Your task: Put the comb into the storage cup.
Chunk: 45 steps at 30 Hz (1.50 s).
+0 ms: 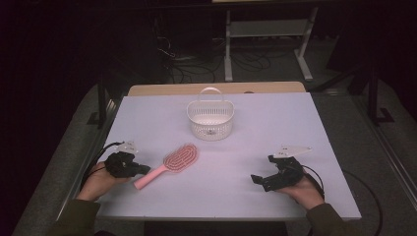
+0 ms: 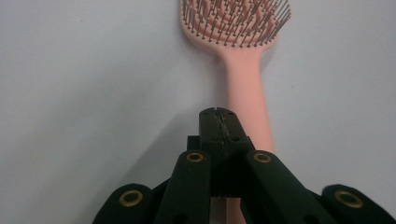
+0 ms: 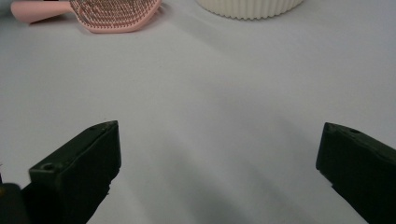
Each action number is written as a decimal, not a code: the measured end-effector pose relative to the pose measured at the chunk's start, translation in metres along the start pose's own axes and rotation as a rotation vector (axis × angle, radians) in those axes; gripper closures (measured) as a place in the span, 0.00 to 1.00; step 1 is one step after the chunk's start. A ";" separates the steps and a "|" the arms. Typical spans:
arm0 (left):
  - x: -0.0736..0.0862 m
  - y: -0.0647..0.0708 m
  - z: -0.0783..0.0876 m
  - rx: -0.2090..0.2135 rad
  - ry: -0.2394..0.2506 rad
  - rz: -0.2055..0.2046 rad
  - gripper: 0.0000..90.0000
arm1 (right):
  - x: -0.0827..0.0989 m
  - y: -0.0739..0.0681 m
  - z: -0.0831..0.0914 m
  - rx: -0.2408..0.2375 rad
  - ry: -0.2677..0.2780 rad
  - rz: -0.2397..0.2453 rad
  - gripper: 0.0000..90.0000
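Observation:
A pink hairbrush [image 1: 172,164] lies bristles up on the white table [image 1: 275,123], handle toward the front left. My left gripper [image 1: 145,169] sits at the handle's end. In the left gripper view its jaws [image 2: 218,114] are pressed together with nothing between them, and the brush handle [image 2: 245,93] runs just beneath and beside the tips. My right gripper [image 1: 261,168] rests at the front right, open, with bare table between its jaws [image 3: 218,140]. In the right gripper view the hairbrush [image 3: 112,14] lies far off at the upper left.
A white slotted basket [image 1: 210,120] with a raised handle stands at the middle back of the table; its ribbed wall [image 3: 250,7] is at the top of the right gripper view. Beyond the table, cables and a metal frame stand on a dark floor.

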State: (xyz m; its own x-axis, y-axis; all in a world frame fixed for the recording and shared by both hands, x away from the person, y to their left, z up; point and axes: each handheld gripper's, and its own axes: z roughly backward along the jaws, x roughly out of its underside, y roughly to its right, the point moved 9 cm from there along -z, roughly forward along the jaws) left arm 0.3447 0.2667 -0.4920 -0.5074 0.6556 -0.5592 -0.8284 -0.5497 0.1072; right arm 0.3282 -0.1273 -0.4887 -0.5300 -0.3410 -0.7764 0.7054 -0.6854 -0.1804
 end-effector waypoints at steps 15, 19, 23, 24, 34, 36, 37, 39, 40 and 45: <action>-0.015 0.014 0.009 0.005 0.101 0.015 1.00 | 0.000 0.000 0.000 -0.001 0.000 0.000 0.00; -0.030 0.020 0.016 0.005 0.186 0.024 0.94 | 0.000 0.000 0.000 -0.002 0.001 0.005 0.00; -0.043 0.025 0.018 0.005 0.259 0.030 0.86 | -0.001 0.000 0.000 -0.002 0.003 0.003 0.00; -0.047 0.026 0.017 -0.001 0.276 0.024 0.82 | -0.001 0.000 0.000 -0.002 0.003 0.003 0.00; -0.070 0.047 -0.003 -0.006 0.332 -0.032 0.48 | -0.001 0.000 0.000 -0.003 0.003 0.003 0.00; -0.073 0.050 -0.007 -0.006 0.339 -0.046 0.43 | -0.001 0.000 0.000 -0.004 0.003 0.005 0.00; -0.073 0.051 -0.008 -0.010 0.337 -0.049 0.39 | -0.001 -0.001 0.000 -0.004 0.003 0.005 0.00; -0.074 0.054 -0.012 -0.019 0.336 -0.051 0.27 | -0.001 -0.001 0.000 -0.004 0.003 0.006 0.00; -0.075 0.054 -0.013 -0.021 0.335 -0.050 0.21 | -0.001 -0.001 0.000 -0.005 0.004 0.005 0.00; -0.075 0.053 -0.018 -0.035 0.319 -0.042 0.00 | -0.001 -0.001 0.000 -0.005 0.002 0.008 0.00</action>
State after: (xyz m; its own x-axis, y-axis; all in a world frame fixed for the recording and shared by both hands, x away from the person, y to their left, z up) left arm 0.3431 0.1791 -0.4597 -0.3689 0.4858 -0.7924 -0.8356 -0.5467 0.0539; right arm 0.3279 -0.1270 -0.4878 -0.5235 -0.3450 -0.7791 0.7120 -0.6793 -0.1776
